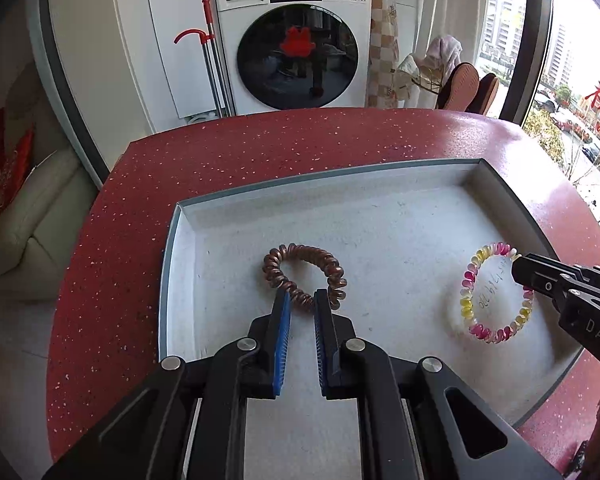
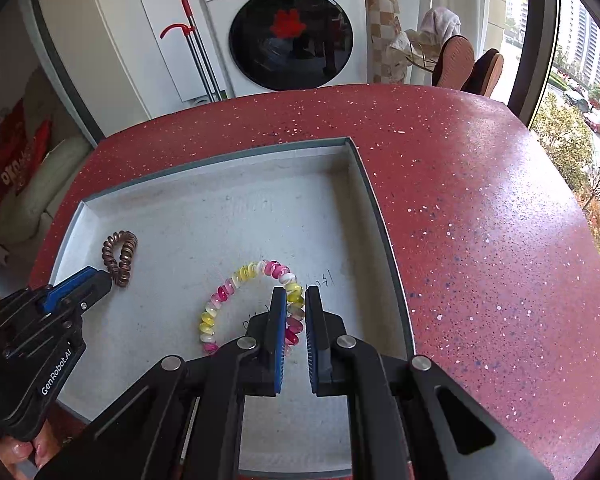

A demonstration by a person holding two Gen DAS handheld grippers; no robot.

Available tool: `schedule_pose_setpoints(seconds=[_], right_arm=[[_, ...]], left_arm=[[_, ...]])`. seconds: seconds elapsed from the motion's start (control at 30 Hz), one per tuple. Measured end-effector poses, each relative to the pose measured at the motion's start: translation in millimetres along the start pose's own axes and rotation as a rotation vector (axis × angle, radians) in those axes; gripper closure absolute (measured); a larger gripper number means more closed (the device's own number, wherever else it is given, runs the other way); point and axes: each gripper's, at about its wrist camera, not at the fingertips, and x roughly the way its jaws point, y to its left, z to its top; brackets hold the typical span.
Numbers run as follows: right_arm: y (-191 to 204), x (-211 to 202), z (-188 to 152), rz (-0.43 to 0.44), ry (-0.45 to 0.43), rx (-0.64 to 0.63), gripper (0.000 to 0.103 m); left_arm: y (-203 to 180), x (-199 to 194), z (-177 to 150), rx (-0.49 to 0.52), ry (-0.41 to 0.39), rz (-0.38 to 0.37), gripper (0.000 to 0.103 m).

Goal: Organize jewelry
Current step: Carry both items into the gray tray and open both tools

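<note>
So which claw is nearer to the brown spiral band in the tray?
The left claw: its fingers straddle the near part of the brown spiral band. The right claw is farther away, around the pink and yellow band in the same tray.

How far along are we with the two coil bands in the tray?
Done: both bands lie inside the grey tray. In hand: the left gripper straddles the brown coil band, and the right gripper straddles the pink-and-yellow coil band; whether either is pinched tight or just released, I cannot tell. Left: nothing else waits on the red table.
</note>
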Motion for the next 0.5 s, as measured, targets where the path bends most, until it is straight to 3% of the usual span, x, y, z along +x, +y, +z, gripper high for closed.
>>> schedule_pose_setpoints(seconds=[0.17, 0.23, 0.3, 0.5], right_arm=[[-4.2, 7.9, -6.6, -0.004, 0.03, 0.014, 0.092], [-4.6, 7.0, -7.1, -0.001, 0.026, 0.01, 0.084], [-3.8, 3.6, -6.0, 0.004, 0.025, 0.01, 0.062], [-2.2, -30.0, -3.1, 0.039, -0.042, 0.017, 0.056]], left_arm=[[-6.4, 12.3, -6.6, 0.034, 0.038, 0.03, 0.073], [-5.5, 12.4, -7.3, 0.03, 0.036, 0.032, 0.073], [-4.0, 11.5, -6.1, 0.023, 0.042, 0.036, 0.073], [4.4, -5.1, -6.2, -0.005, 0.003, 0.014, 0.071]])
